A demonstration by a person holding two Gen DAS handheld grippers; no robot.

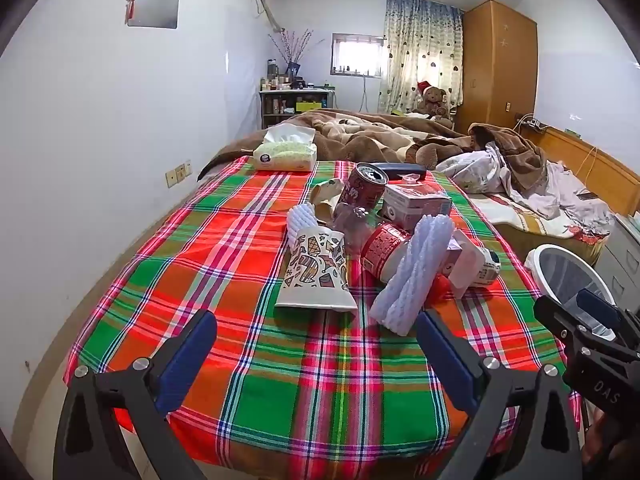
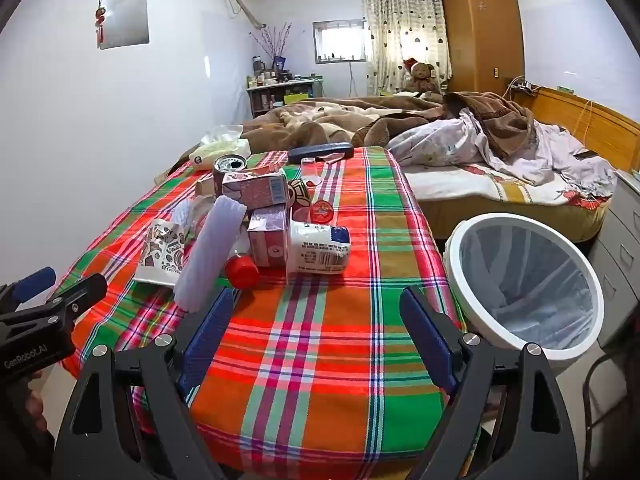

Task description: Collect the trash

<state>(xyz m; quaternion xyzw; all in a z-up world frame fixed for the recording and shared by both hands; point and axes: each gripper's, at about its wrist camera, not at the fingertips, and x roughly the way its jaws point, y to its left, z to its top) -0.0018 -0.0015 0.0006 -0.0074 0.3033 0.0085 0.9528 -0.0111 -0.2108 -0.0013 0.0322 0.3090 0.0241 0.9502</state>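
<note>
Two grippers hover over the near end of a plaid tablecloth, and both of yours stand wide apart with nothing between the blue pads. Your left gripper fills the bottom of the left wrist view, angled downward; the pile of trash sits just above it at centre frame, close to the fingertips but not touching them. Your right gripper sits at the bottom of the right wrist view, also tilted down, with the pile above and to the left of it. A white-rimmed bin lined with a clear bag stands at the right of that frame, just beside the table's edge.

The pile is a loose cluster: a patterned paper cup lying flat nearest you, a ribbed translucent wrapper, a red-capped bottle on its side, a tipped white cup with a printed label, two pink cartons, and an upright red can behind them. A tissue pack lies at the table's far left corner.
</note>
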